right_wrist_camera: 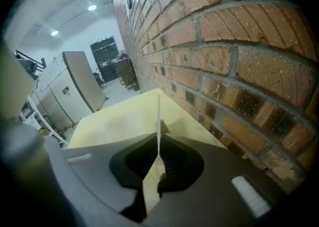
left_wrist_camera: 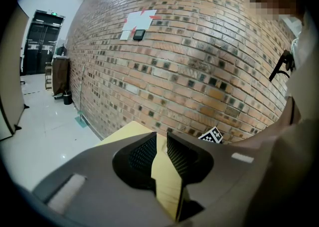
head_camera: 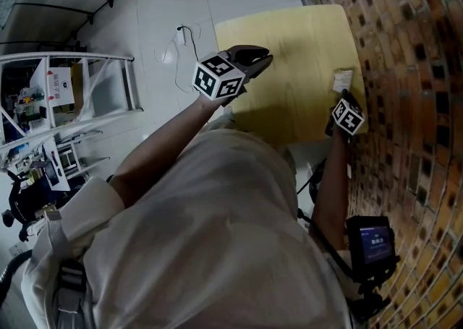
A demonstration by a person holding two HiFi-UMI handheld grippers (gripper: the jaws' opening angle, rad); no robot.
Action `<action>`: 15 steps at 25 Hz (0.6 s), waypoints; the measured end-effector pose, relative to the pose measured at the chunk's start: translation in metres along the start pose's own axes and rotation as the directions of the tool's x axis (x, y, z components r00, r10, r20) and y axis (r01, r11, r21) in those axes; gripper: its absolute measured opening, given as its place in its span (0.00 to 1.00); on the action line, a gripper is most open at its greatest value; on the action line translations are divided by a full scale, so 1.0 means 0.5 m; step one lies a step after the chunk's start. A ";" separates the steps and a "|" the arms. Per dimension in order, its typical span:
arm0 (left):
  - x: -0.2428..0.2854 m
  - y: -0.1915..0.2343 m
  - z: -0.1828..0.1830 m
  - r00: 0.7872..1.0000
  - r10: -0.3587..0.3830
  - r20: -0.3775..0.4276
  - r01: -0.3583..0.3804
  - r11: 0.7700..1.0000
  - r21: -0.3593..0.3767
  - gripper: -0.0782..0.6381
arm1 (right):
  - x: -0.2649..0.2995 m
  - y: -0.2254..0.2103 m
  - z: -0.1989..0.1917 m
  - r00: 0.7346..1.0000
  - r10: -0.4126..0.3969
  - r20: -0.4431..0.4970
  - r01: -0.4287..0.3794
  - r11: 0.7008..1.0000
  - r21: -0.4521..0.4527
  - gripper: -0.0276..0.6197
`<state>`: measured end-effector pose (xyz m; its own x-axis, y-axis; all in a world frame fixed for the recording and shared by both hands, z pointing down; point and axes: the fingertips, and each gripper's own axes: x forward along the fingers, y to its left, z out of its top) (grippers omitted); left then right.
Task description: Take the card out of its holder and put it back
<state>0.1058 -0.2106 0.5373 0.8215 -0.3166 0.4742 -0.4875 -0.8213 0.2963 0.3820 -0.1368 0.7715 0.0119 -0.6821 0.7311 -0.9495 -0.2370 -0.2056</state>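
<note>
Head view: the left gripper [head_camera: 262, 58] hovers over the near left part of the yellow table [head_camera: 289, 67]. The right gripper [head_camera: 343, 96] sits at the table's right edge, beside the brick wall [head_camera: 412, 67], and the pale card [head_camera: 341, 79] sticks out beyond its tips.

Left gripper view: the left gripper [left_wrist_camera: 161, 138] has its jaws a narrow gap apart, with only the table [left_wrist_camera: 130, 130] showing between them.

Right gripper view: the right gripper [right_wrist_camera: 159, 138] is clamped on the thin card [right_wrist_camera: 159, 113], seen edge-on and upright above the table [right_wrist_camera: 124, 118], with the wall [right_wrist_camera: 224, 46] to the right.
</note>
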 end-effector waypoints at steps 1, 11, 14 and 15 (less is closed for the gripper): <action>0.000 0.001 0.000 1.000 -0.002 0.000 0.002 1.000 0.001 0.23 | 0.002 -0.001 0.000 1.000 -0.004 0.002 0.004 1.000 0.001 0.06; -0.007 0.004 0.004 0.998 -0.062 -0.003 0.062 0.998 0.020 0.23 | -0.029 0.018 0.016 0.999 -0.050 0.007 0.050 0.995 -0.085 0.29; -0.006 0.007 0.009 0.997 -0.082 0.000 0.082 0.996 0.027 0.23 | -0.059 0.036 0.026 0.998 -0.036 0.056 0.039 0.998 -0.052 0.29; -0.004 0.006 0.012 0.996 -0.090 0.002 0.089 0.996 0.030 0.23 | -0.075 0.040 0.032 0.997 -0.035 0.073 0.038 0.998 -0.040 0.29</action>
<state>0.1045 -0.2154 0.5325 0.8623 -0.2425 0.4445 -0.4030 -0.8601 0.3127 0.3674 -0.1273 0.7294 0.0677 -0.7223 0.6883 -0.9602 -0.2346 -0.1517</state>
